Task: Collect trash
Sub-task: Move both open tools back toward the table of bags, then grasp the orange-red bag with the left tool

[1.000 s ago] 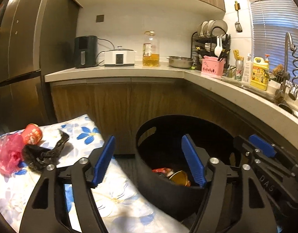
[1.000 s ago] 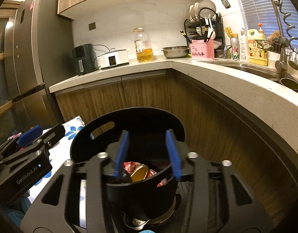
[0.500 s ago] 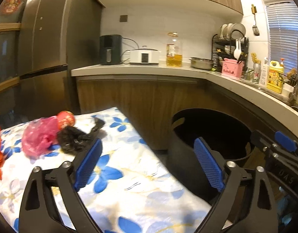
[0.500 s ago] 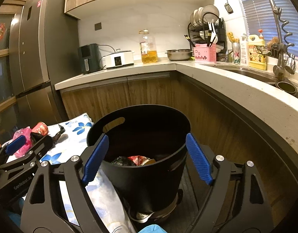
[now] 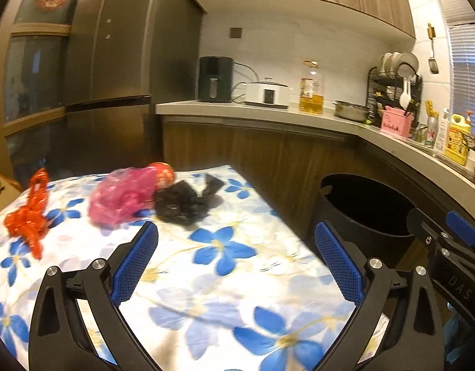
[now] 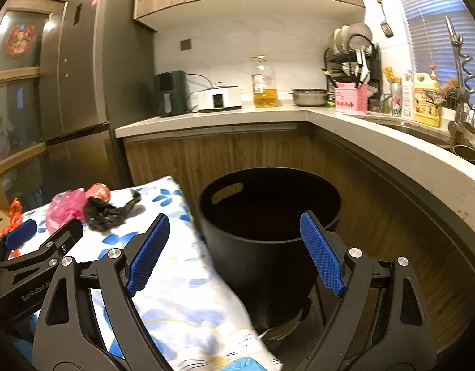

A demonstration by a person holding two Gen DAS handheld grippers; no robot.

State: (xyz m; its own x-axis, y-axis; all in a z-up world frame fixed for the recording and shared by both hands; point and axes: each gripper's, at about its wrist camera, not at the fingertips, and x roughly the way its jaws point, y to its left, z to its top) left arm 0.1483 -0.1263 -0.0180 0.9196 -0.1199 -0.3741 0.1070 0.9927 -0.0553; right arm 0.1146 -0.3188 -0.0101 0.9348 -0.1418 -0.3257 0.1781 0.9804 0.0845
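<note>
- L gripper [image 5: 236,266] is hovering over the floral cloth [image 5: 206,278], jaws spread wide w/ nothing between; they have just been opening.
- R gripper [image 6: 234,255] is hanging by the cloth's right edge, facing the black bin [image 6: 268,232]; jaws spread, nothing between the pads, also just been opening.
- Black bin is standing off the cloth's right edge, against the wood cabinets; inside is too dark to tell contents.
- Trash is sitting near the cloth's far edge: black crumpled bag [image 5: 183,202] approx. mid-edge, pink plastic bag [image 5: 123,199] touching it on the left, red round item [image 5: 163,174] behind, between the two.
- Red-orange plastic piece [image 5: 30,213] is lying at the cloth's far left corner, apart from the pink bag.
- Neither gripper is touching any trash.
- Bkgd: counter [image 6: 268,114] is carrying air fryer, white cooker, oil bottle, steel bowl, dish rack; fridge [image 5: 113,61] is standing on the left.
</note>
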